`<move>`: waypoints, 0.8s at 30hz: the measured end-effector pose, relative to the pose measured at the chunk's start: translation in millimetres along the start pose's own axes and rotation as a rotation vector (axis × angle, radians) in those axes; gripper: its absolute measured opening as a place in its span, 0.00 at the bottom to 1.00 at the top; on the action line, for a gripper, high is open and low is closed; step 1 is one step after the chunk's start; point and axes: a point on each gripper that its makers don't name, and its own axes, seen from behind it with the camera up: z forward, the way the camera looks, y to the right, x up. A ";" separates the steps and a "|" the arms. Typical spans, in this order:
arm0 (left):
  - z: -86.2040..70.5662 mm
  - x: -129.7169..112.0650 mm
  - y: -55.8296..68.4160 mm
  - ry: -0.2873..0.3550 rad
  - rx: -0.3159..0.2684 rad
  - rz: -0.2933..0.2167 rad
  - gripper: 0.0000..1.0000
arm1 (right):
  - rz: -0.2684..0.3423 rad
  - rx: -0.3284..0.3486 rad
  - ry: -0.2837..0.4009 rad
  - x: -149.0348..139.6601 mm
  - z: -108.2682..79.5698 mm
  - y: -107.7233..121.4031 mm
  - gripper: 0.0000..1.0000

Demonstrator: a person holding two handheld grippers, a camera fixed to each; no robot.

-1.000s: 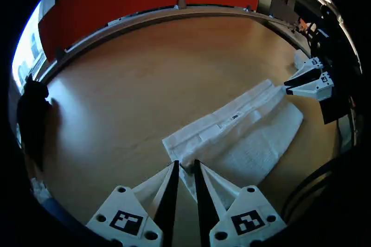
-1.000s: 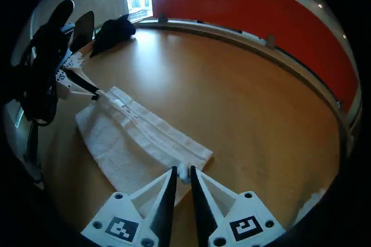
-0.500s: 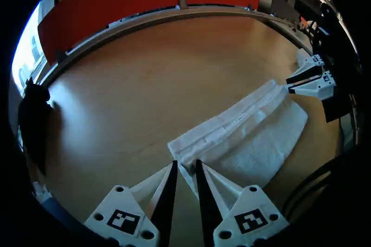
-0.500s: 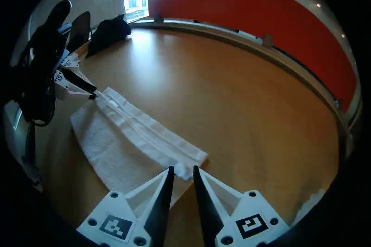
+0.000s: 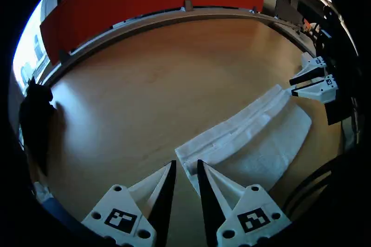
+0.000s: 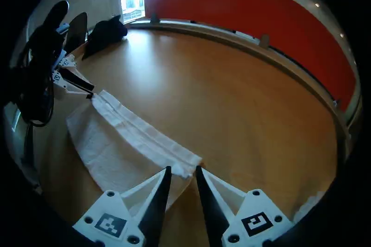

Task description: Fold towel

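White towel (image 5: 250,140), folded long, flat on the wood table (image 5: 153,71), a corner at each of my tongs.

My left tongs (image 5: 186,169) stand narrow, a slim gap between the jaws, the near corner of the doubled band lying at their tips; my right tongs (image 6: 183,173) stand the same at the other end, that corner in the gap, and neither pair looks to be pinching cloth. This, I judge, is the letting-go with the fold laid: best to part both pairs a touch more, then draw them straight back and level together, so no tip snags a corner and skews the band. Its edge runs straight between the two ends; keeping it so should help the next fold across.
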 end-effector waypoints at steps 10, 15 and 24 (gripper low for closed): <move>-5.7 6.4 -13.2 0.022 0.042 -0.007 0.86 | -0.013 -0.020 0.001 0.5 -2.5 8.1 0.82; -8.2 7.0 -15.3 0.028 0.042 -0.022 0.95 | -0.013 -0.028 0.003 0.2 -3.9 10.5 0.97; -12.8 5.2 -14.9 0.035 0.041 -0.048 0.96 | -0.007 -0.038 0.012 2.4 -5.7 11.0 0.97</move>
